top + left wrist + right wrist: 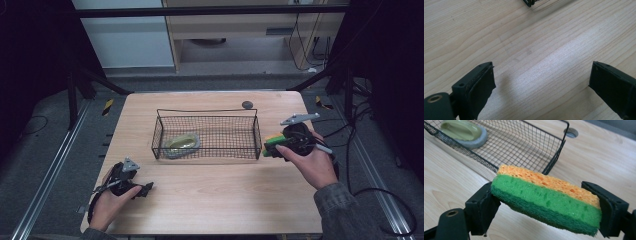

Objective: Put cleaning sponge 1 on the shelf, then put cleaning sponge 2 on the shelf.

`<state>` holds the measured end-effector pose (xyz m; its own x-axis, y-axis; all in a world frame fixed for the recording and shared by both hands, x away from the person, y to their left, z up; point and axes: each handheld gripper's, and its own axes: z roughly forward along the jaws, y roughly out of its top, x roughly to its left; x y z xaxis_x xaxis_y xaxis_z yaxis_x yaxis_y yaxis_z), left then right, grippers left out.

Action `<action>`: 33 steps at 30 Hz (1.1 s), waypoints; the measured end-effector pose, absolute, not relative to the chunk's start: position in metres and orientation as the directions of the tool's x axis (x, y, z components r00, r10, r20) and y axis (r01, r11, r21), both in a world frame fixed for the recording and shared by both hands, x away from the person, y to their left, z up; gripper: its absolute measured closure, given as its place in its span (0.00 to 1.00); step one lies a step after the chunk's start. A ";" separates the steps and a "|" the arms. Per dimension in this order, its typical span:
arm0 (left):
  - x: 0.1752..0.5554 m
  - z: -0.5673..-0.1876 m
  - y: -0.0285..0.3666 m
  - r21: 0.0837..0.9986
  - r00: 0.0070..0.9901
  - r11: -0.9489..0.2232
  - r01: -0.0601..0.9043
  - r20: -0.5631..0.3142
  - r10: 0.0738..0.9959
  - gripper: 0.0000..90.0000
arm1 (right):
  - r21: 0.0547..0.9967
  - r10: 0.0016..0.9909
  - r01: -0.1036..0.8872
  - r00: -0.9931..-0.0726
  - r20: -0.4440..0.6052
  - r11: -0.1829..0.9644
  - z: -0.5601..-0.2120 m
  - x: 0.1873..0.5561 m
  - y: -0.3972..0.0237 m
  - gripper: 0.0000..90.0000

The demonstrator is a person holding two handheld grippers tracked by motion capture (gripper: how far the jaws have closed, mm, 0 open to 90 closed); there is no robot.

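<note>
My right gripper (270, 147) is shut on an orange and green sponge (546, 198), held by its two ends above the table just off the right end of the black wire basket (207, 114). In the high view the sponge (272, 141) pokes out toward that end wall. Inside the basket, at its left end, lies a green scrubber on a grey base (181, 143), seen also in the right gripper view as the scrubber (462, 131). My left gripper (144, 189) rests low at the table's front left, open, with bare wood between its fingers (477, 88).
A wooden table (215, 195) carries everything, with a round grey cable hole (247, 104) behind the basket. Dark frame legs and cables stand beyond the table's right and left sides. Bare wood lies between the basket and the front edge.
</note>
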<state>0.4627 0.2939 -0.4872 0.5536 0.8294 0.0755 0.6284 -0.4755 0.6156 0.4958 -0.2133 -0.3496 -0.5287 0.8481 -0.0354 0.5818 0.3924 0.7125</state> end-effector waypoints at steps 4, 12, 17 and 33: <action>0.464 -0.488 0.294 0.619 0.555 -0.472 0.628 0.070 0.829 0.06 | 0.717 0.844 0.568 -0.534 -0.052 0.403 -0.336 0.506 -0.205 0.20; 0.467 -0.490 0.294 0.619 0.552 -0.465 0.633 0.061 0.832 0.05 | 0.728 0.838 0.554 -0.542 -0.054 0.405 -0.325 0.518 -0.194 0.20; 0.470 -0.492 0.296 0.619 0.543 -0.457 0.639 0.058 0.838 0.05 | 0.738 0.839 0.551 -0.543 -0.037 0.389 -0.321 0.527 -0.188 0.20; 0.472 -0.496 0.297 0.614 0.527 -0.444 0.653 0.053 0.848 0.05 | 0.751 0.836 0.542 -0.548 -0.024 0.377 -0.322 0.550 -0.174 0.20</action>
